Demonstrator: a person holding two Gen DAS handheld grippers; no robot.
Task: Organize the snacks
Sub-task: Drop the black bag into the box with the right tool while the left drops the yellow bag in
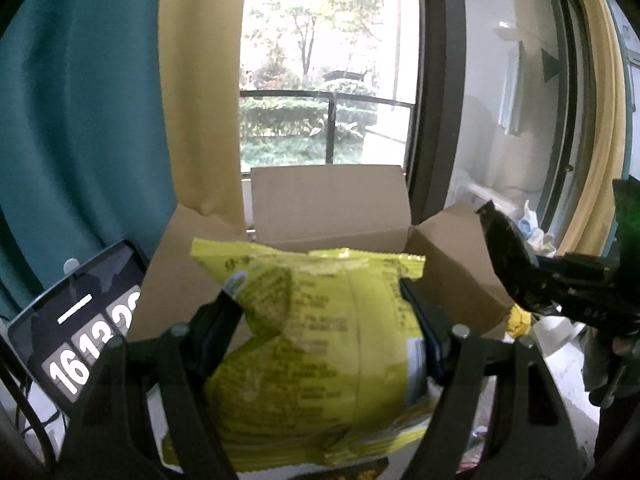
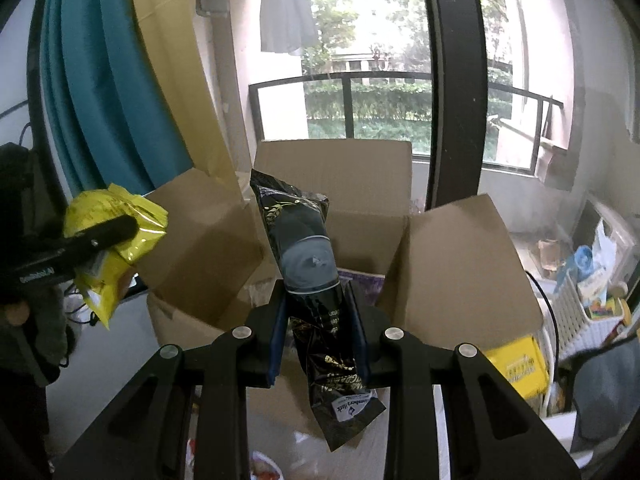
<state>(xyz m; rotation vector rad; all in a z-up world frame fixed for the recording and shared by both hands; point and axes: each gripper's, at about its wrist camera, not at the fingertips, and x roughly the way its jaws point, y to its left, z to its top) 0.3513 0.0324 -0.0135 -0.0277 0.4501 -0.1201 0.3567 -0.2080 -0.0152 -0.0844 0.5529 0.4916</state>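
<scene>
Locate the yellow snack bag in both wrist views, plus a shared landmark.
Left wrist: yellow snack bag fills bottom centre, clamped in the left gripper.
Right wrist: the same bag at left edge, mid-height.
Shared landmark: open cardboard box before the window.

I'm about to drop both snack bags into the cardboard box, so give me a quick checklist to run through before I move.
1. Left gripper grip on the yellow snack bag: ok, fingers clamp it on both sides.
2. Right gripper grip on the black snack bag: ok, held upright between the pads.
3. Cardboard box flaps open: ok, all visible flaps stand up and outward.
4. Room inside the box: cannot tell, something purple lies at the bottom and the rest is hidden.
5. Grippers clear of each other: ok, they are apart, one on each side of the box.
</scene>
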